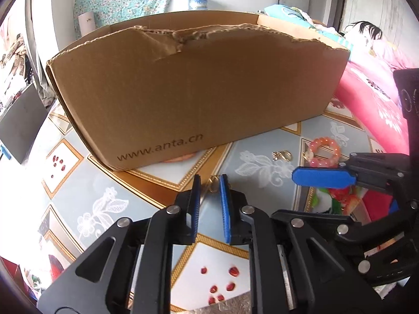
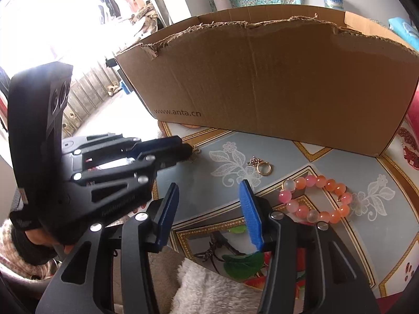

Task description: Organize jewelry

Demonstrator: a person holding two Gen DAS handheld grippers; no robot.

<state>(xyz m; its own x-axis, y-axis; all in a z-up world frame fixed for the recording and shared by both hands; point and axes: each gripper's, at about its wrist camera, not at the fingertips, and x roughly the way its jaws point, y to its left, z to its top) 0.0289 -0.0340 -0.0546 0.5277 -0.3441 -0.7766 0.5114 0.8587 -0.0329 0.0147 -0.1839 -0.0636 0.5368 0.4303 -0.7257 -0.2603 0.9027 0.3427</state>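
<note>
A small gold piece (image 1: 213, 183) lies at the tips of my left gripper (image 1: 210, 183); the jaws stand slightly apart and do not press on it, so it is open. The right wrist view shows that gripper (image 2: 187, 149) from the side, with the gold piece (image 2: 195, 154) at its tip. My right gripper (image 2: 209, 189) is open above the patterned tablecloth (image 2: 301, 157), nothing between its fingers. To its right lie a gold ring cluster (image 2: 260, 167) and a pink-and-orange bead bracelet (image 2: 316, 200). Both also show in the left wrist view: the gold cluster (image 1: 281, 155) and the bracelet (image 1: 323, 153).
A large torn cardboard box (image 1: 199, 86) stands close behind the jewelry and blocks the far side. Pink bedding (image 1: 371, 99) lies to the right. A white fluffy cloth (image 2: 209, 287) sits at the near edge. A person's sleeve (image 2: 15, 240) shows behind the left gripper.
</note>
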